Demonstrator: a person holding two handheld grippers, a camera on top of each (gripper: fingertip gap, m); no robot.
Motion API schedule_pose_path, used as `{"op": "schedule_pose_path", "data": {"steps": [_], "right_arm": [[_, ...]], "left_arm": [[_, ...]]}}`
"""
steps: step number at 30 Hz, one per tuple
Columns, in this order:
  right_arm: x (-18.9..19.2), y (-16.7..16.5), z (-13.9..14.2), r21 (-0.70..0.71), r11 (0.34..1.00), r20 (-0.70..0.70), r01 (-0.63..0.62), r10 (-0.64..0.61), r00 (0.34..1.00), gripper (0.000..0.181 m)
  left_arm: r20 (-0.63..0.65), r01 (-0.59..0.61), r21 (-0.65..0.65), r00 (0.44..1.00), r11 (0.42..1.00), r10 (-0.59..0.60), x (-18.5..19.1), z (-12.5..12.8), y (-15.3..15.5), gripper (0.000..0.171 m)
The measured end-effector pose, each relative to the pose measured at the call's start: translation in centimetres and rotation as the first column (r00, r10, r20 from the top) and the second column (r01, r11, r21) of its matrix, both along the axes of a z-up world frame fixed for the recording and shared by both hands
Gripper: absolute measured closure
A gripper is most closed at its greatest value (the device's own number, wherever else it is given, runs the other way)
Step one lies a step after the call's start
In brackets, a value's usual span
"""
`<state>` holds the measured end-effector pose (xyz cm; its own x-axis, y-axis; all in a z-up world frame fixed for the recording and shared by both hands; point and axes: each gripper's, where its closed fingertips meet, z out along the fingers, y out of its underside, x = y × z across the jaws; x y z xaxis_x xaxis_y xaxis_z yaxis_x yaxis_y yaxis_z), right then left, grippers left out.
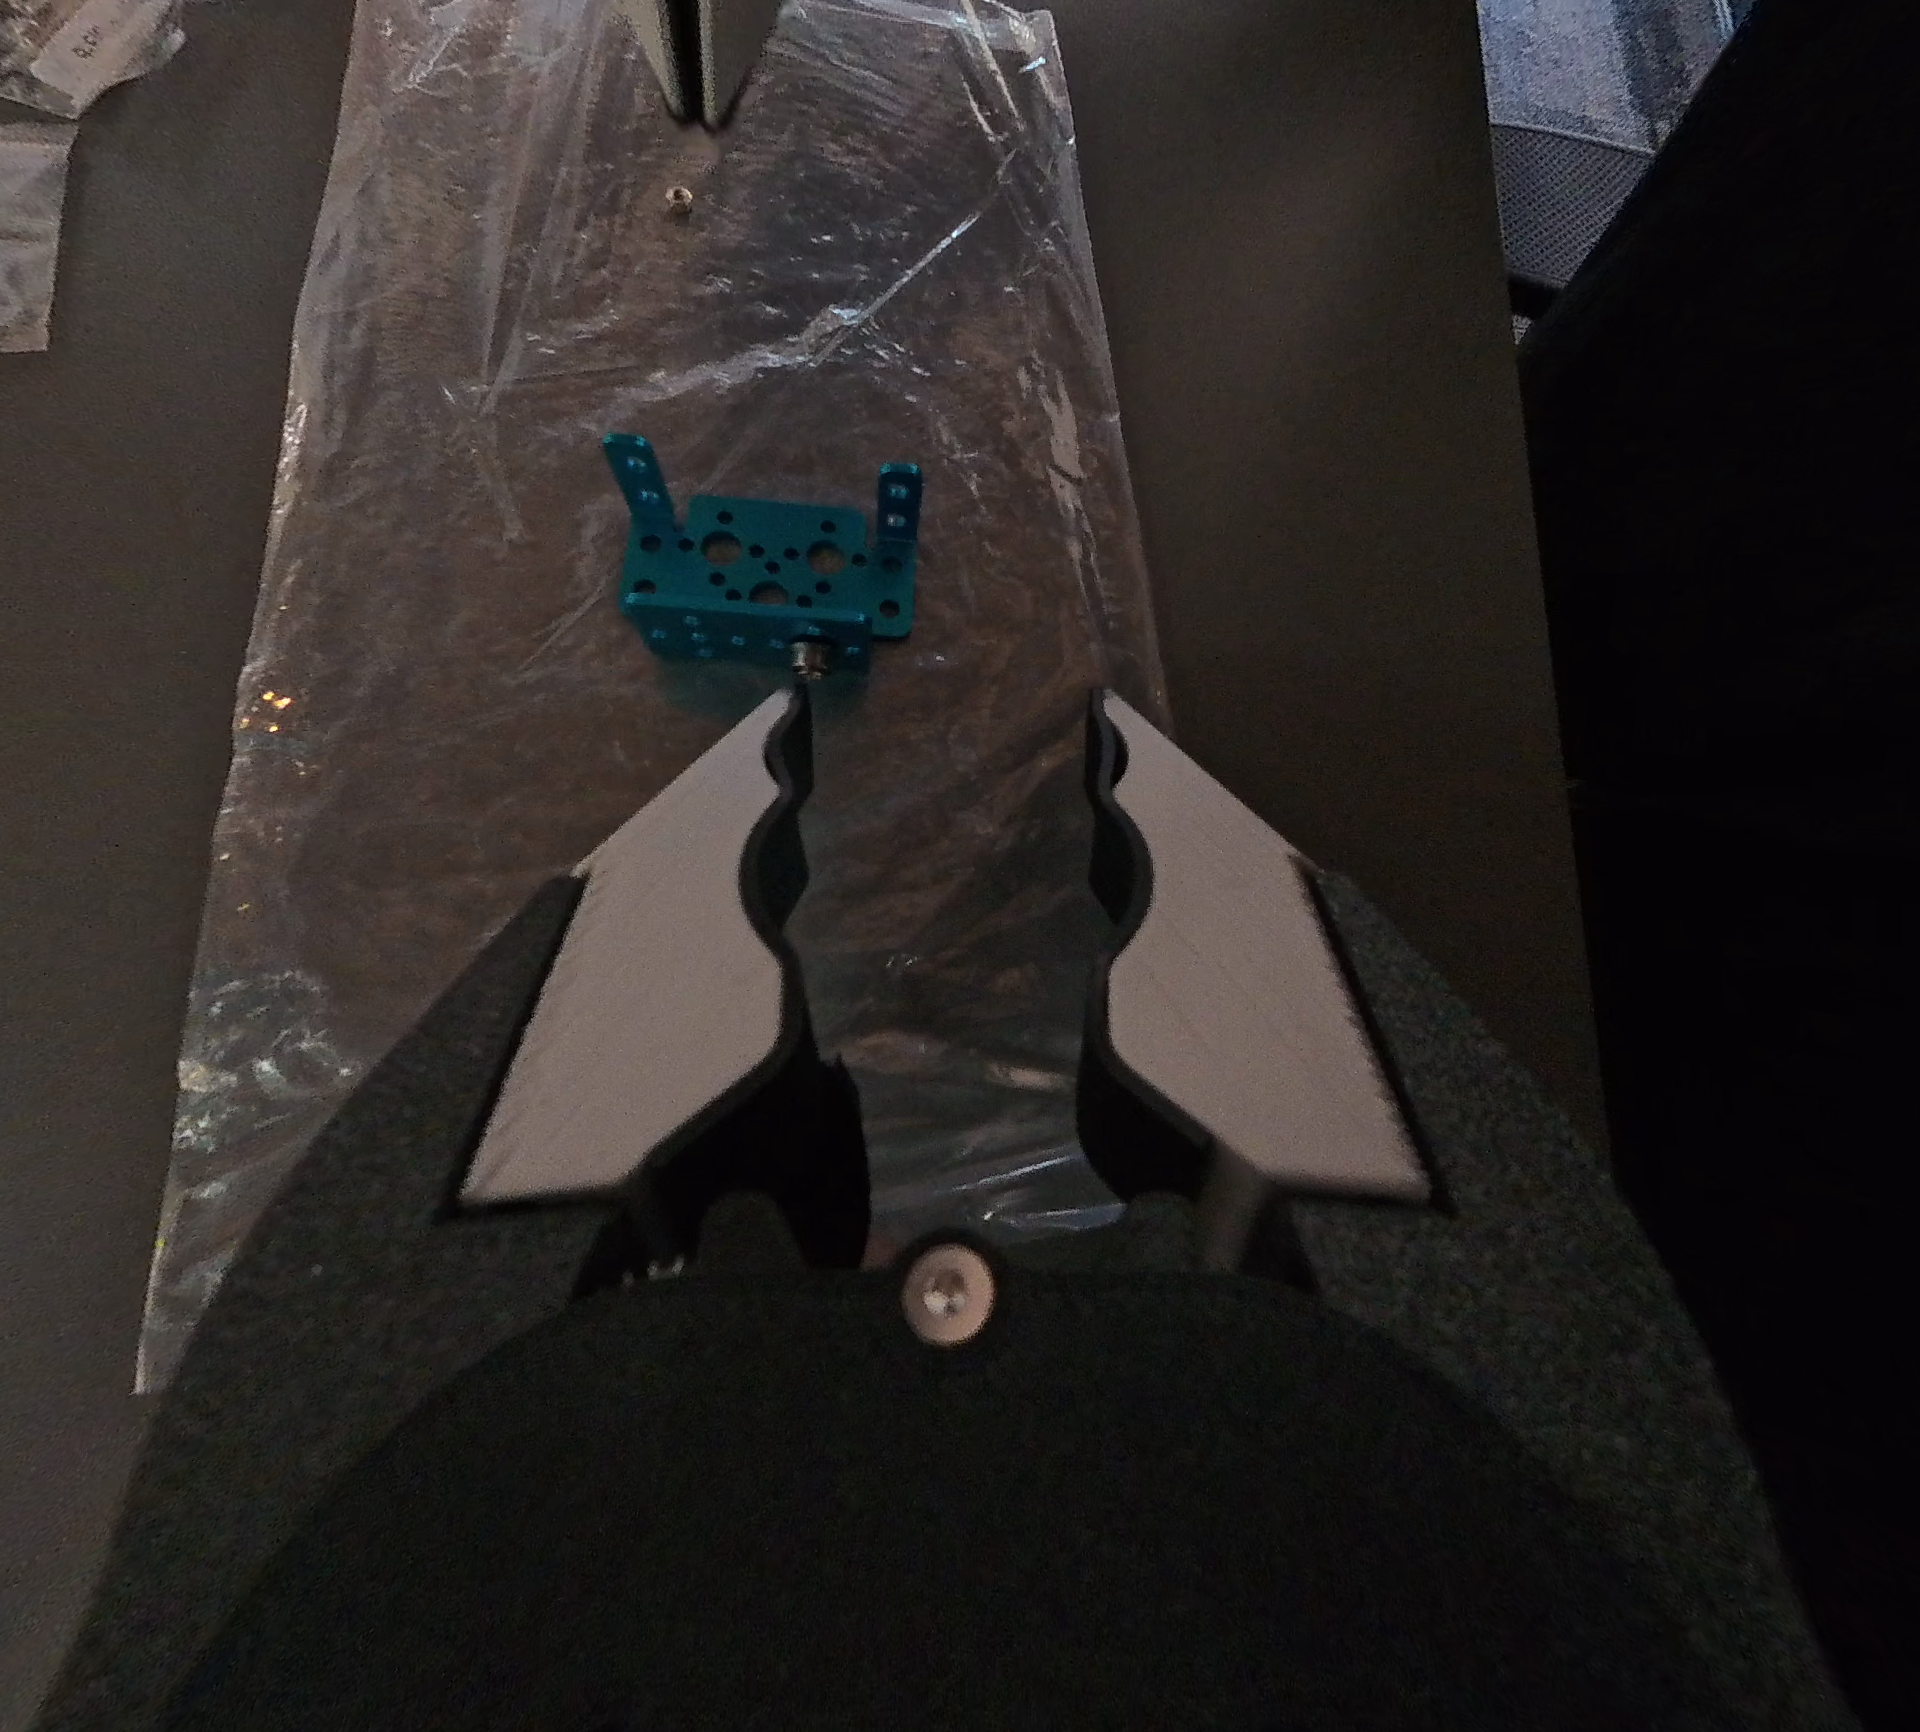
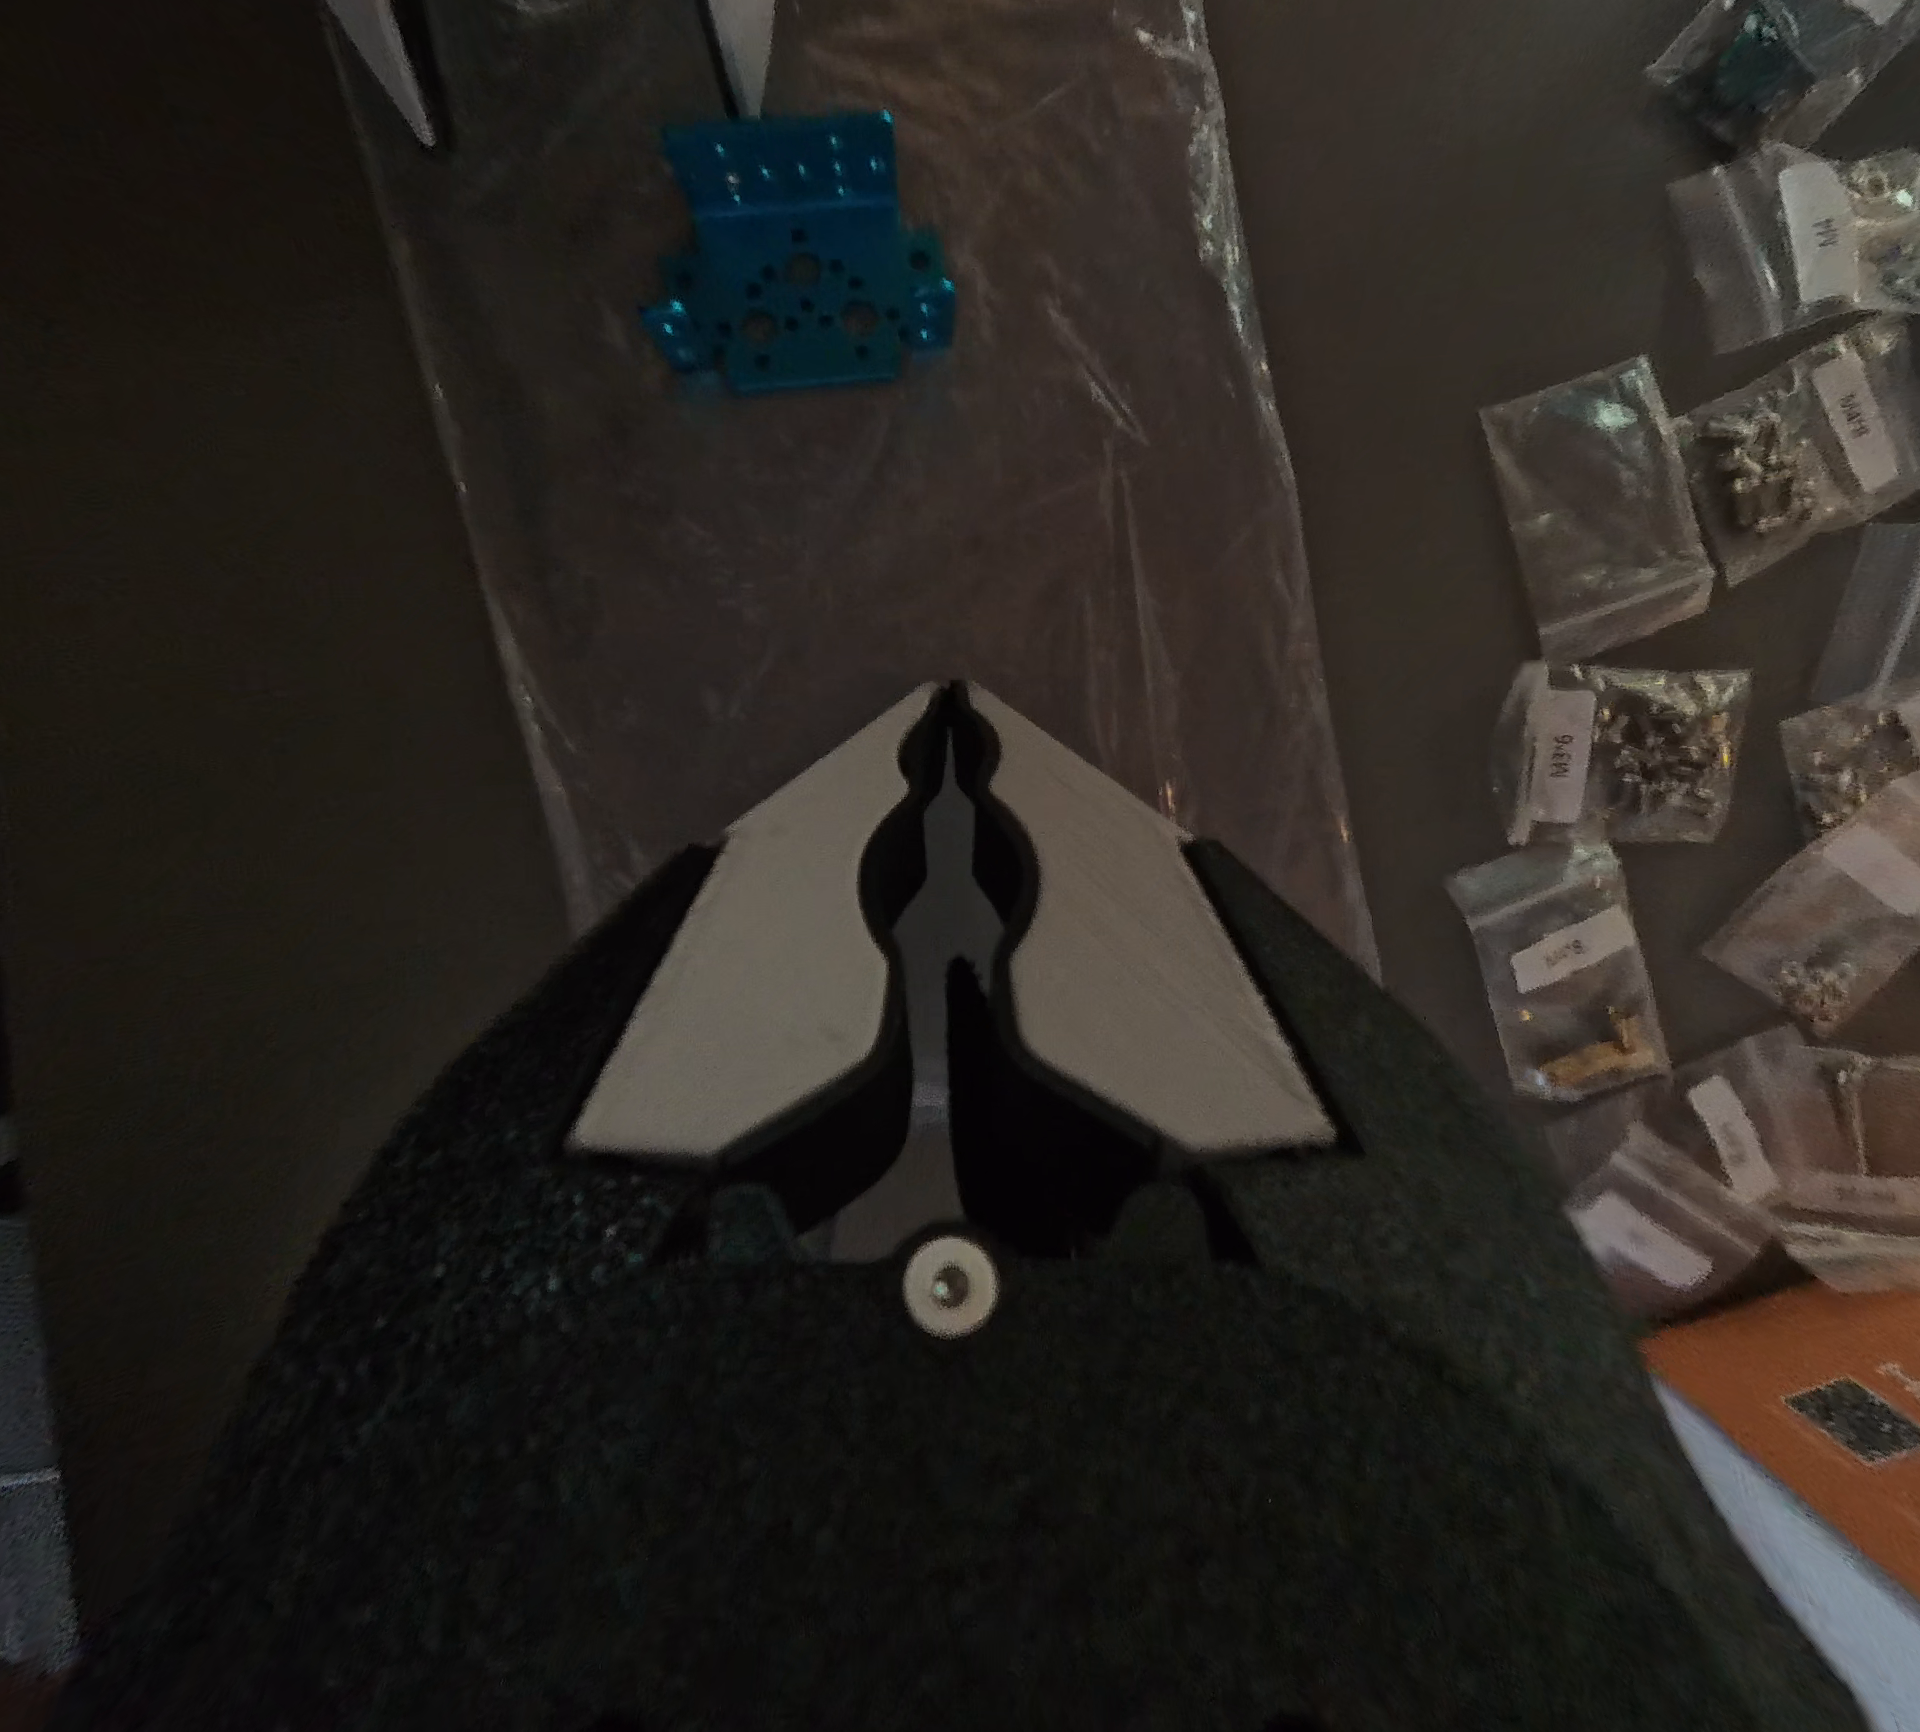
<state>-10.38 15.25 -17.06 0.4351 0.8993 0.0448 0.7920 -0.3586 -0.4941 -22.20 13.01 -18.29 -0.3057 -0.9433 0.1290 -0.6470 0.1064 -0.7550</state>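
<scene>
While left jaws gape beside blue bracket [image 1: 762,576], right jaws pinch empty near bags [image 2: 1621,747].

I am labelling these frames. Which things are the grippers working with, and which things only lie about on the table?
In use: left gripper, open, at blue bracket with its screw; right gripper, shut; clear plastic sheet; small brass part.
Lying about: hardware bags; orange booklet.

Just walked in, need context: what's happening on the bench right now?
A person holds two handheld grippers over a clear plastic sheet on a dark table. The left gripper is open, one fingertip right at a blue perforated metal bracket with a small screw on its near face. The right gripper is shut and empty, apart from the bracket. Small labelled hardware bags lie alongside.
</scene>
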Motion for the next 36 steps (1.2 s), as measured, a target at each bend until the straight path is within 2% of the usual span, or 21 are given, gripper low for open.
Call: {"op": "schedule_pose_path", "data": {"steps": [4,17,25,36], "right_arm": [[2.5,0.5,0.3,0.016,0.996,0.077,0.093,-0.094,0.993,0.171],[1.6,0.6,-2.1,-0.101,0.995,0.202,0.025,-0.004,0.979,0.169],[1.3,0.3,-2.4,-0.144,0.99,0.201,0.004,0.025,0.979,0.173],[1.2,0.5,-2.2,-0.11,0.994,0.208,-0.018,0.04,0.977,0.177]], "left_arm": [[-0.001,0.007,0.005,1.0,1.0,-0.007,-0.1,0.0,-0.1,0.119],[0.004,0.011,0.013,1.0,1.0,-0.011,-0.1,0.0,-0.2,0.119],[0.002,0.012,0.009,1.0,1.0,-0.012,-0.1,0.0,-0.3,0.119],[0.003,0.011,0.011,1.0,1.0,-0.011,-0.1,0.0,-0.2,0.119]]}}
